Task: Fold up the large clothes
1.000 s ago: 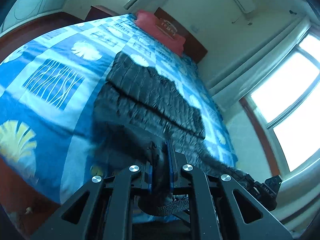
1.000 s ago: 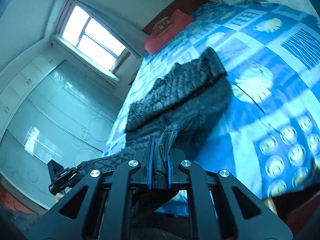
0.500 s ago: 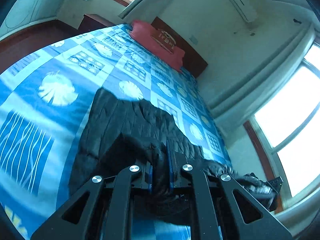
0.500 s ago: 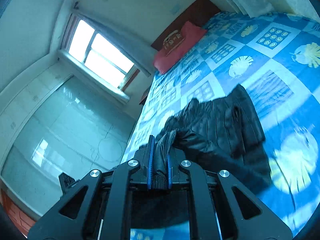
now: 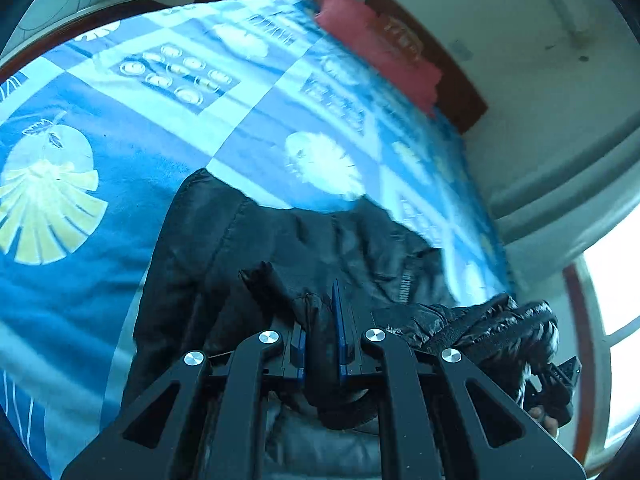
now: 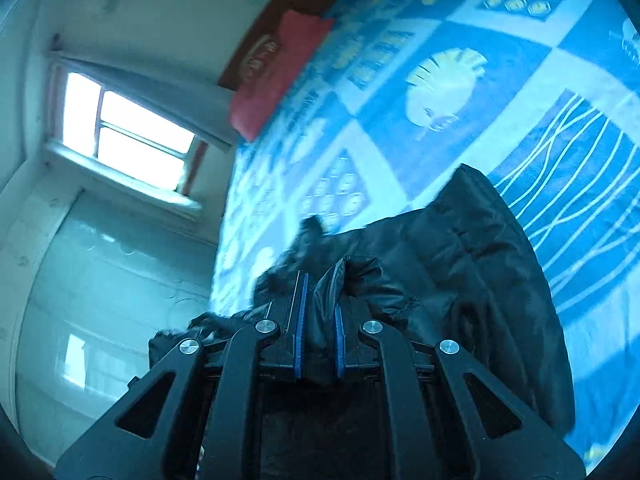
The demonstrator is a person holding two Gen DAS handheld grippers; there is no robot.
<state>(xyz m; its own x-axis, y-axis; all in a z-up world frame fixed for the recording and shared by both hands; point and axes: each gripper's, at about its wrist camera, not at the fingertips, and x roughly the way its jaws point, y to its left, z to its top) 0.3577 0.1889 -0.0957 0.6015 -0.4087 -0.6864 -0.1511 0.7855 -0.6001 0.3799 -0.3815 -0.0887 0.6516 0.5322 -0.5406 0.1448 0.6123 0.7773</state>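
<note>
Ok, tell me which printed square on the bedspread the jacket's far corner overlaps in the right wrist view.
The wavy-line square: dark blue with thin white curving lines. The black jacket covers its lower left edge; the shell square beyond lies uncovered.

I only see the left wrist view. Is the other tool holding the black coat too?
Observer: Yes. The right tool is shut on a fold of the coat, just as the left tool is.
Operator: What's next to the bed on that side?
Observer: A pale glossy wardrobe, under a bright window.
Operator: What pattern is beside the coat there?
Observer: A dark blue square with wavy white lines on the bedspread.
</note>
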